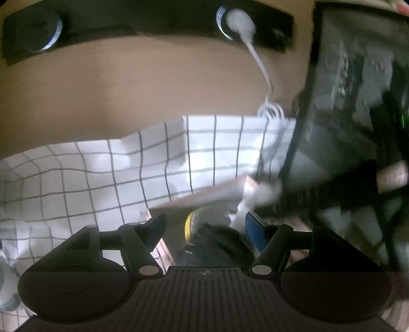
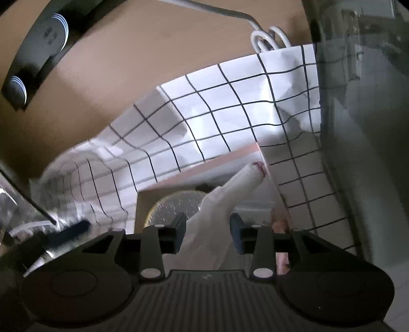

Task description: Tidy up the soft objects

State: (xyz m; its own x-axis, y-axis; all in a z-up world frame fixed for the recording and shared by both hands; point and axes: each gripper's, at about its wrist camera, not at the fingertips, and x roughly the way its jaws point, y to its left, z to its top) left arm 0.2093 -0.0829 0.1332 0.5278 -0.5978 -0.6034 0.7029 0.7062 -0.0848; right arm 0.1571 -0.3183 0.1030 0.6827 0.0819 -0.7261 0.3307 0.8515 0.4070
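A pink open box rests on a white checked cloth. Inside it lies a round scrubber with a yellow rim. My right gripper hangs over the box, jaws partly open, with a white soft cloth roll lying loosely between them and reaching toward the box's far corner. My left gripper stands open over the same box, above a dark fuzzy item and the scrubber. The right gripper appears as a dark blur at the right of the left wrist view.
A tan wall rises behind the cloth, carrying a black socket strip with a white plug and cable. A dark-framed glass panel stands close on the right. The left gripper's finger shows at the lower left.
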